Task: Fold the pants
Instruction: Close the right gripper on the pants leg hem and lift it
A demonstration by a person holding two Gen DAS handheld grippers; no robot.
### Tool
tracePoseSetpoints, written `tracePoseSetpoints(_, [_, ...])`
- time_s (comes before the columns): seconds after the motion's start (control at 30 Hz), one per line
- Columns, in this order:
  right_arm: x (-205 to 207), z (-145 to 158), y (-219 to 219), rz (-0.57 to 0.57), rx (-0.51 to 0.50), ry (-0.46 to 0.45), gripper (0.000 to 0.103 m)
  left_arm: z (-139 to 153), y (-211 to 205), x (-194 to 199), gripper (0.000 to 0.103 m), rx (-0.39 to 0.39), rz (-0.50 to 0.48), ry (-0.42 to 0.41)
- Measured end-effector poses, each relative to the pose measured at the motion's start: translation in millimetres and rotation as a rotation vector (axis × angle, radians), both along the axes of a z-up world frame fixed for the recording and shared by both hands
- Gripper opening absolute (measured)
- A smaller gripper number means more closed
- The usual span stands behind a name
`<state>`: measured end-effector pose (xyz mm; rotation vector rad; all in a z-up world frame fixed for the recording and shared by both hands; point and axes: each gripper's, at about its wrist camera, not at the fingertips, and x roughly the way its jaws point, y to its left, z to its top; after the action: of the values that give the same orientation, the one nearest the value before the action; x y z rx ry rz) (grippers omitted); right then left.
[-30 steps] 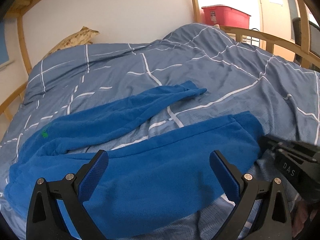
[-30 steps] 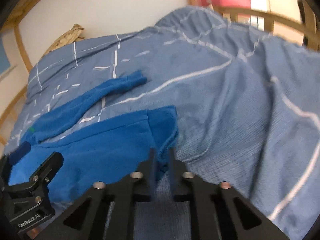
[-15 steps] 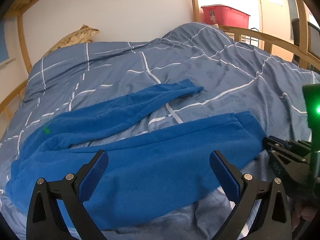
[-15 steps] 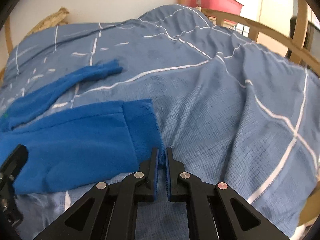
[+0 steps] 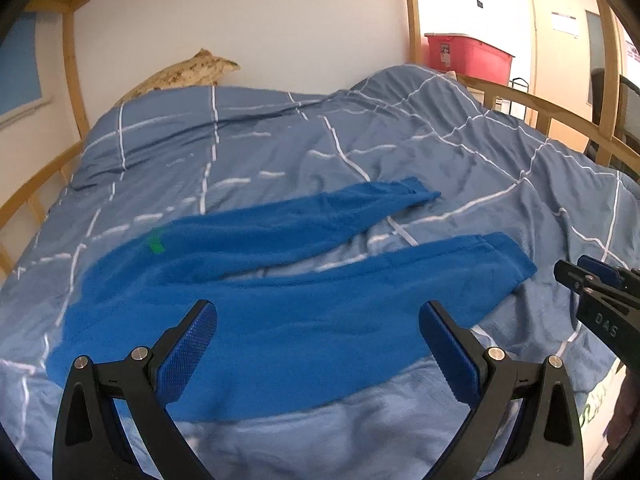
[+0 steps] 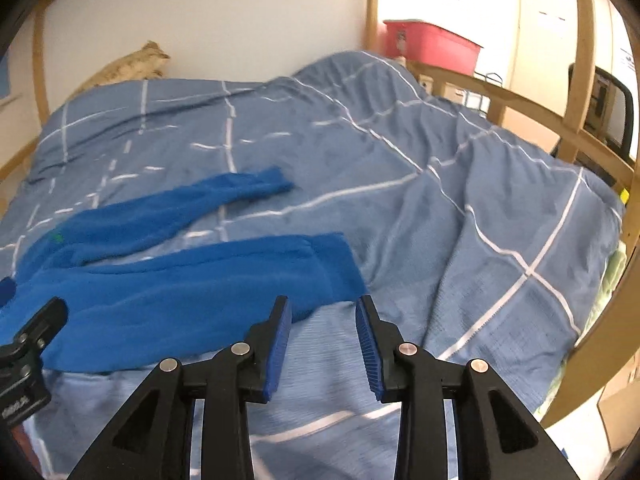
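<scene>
Bright blue fleece pants [image 5: 280, 320] lie flat on the bed, waist at the left, both legs spread apart and pointing right. They also show in the right wrist view [image 6: 168, 284]. My left gripper [image 5: 318, 344] is open and empty, hovering over the near leg. My right gripper [image 6: 323, 336] is open and empty, just short of the near leg's cuff [image 6: 340, 268]. It also shows at the right edge of the left wrist view [image 5: 600, 292], right of that cuff.
A blue-grey duvet [image 5: 400, 148] with white lines covers the bed and bunches up high at the back right. A wooden bed rail [image 6: 520, 96] runs along the right side. A tan pillow [image 5: 188, 72] lies by the wall. A red bin [image 5: 468, 56] stands beyond the bed.
My right gripper was shut at the near leg's cuff; it has opened, let go and backed off slightly. The near leg now lies flatter. My left gripper stayed open.
</scene>
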<state>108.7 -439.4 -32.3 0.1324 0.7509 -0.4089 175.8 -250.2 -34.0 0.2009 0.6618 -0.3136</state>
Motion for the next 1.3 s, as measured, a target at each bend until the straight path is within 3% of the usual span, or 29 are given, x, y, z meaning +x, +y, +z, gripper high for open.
tracePoseSetpoints(0.2, [32.7,18.7,11.3,0.056,0.065,-0.017,0.034,22.3,-2.2,43.6,0.103,0.010,-0.070,0.006])
tracePoseSetpoints(0.5, [142.3,23.4,-7.6,0.118,0.045,0.066,0.034,27.9,-47.8,147.2,0.103,0.038,-0.165,0.032])
tracePoseSetpoints(0.73, [227.8,-6.1,-55.9,0.119,0.109,0.142,0.034,-0.5,-92.3,217.4,0.102,0.076,-0.216,0.106])
tracePoseSetpoints(0.87, [261.0,-28.1,-74.8,0.121,0.169,0.184,0.034,-20.8,-114.3,245.0,0.101,0.142,-0.245,0.114])
tracePoseSetpoints(1.13, [309.6,-59.9,-92.2,0.122,0.187,0.254,0.034,-39.7,-137.8,281.6,0.101,0.151,-0.274,0.192])
tracePoseSetpoints(1.3, [326.9,-72.0,-99.9,0.116,0.197,0.263,0.034,-45.5,-143.1,295.1,0.101,0.179,-0.265,0.179])
